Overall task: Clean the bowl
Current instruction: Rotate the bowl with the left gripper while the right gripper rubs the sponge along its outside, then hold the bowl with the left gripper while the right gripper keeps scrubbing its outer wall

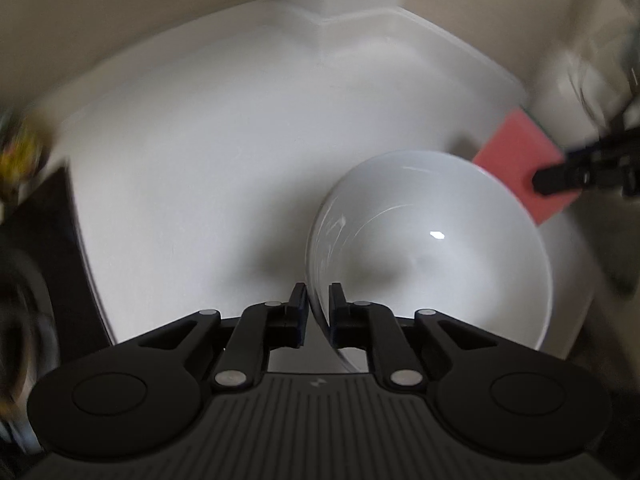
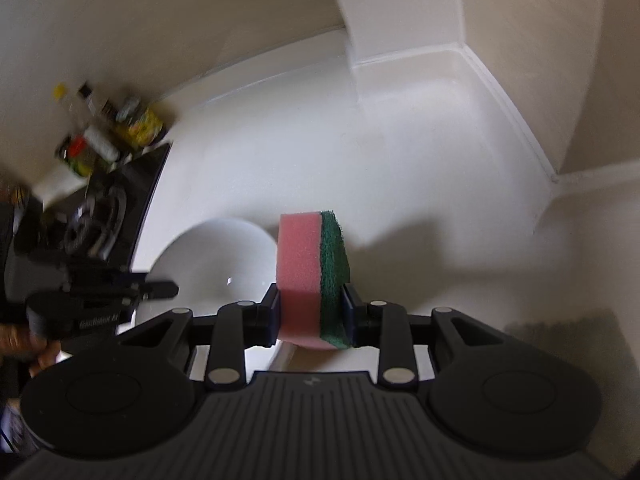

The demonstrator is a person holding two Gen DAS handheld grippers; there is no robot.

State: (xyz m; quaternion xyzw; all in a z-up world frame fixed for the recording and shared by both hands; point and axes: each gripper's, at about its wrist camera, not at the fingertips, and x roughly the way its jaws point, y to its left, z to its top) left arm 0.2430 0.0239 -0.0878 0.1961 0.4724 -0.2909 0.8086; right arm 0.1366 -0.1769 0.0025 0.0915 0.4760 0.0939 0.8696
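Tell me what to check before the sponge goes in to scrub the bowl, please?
1. Left tool pinching the white bowl's rim: ok, a finger sits each side of the wall.
2. Right tool clamped on the pink-and-green sponge: ok.
3. Sponge touching the bowl: not ok, it sits just beyond the rim.
4. Which sponge face meets the bowl: cannot tell.
5. Bowl inside free of dirt: cannot tell, only faint streaks show.
6. White countertop around the bowl free of clutter: ok.
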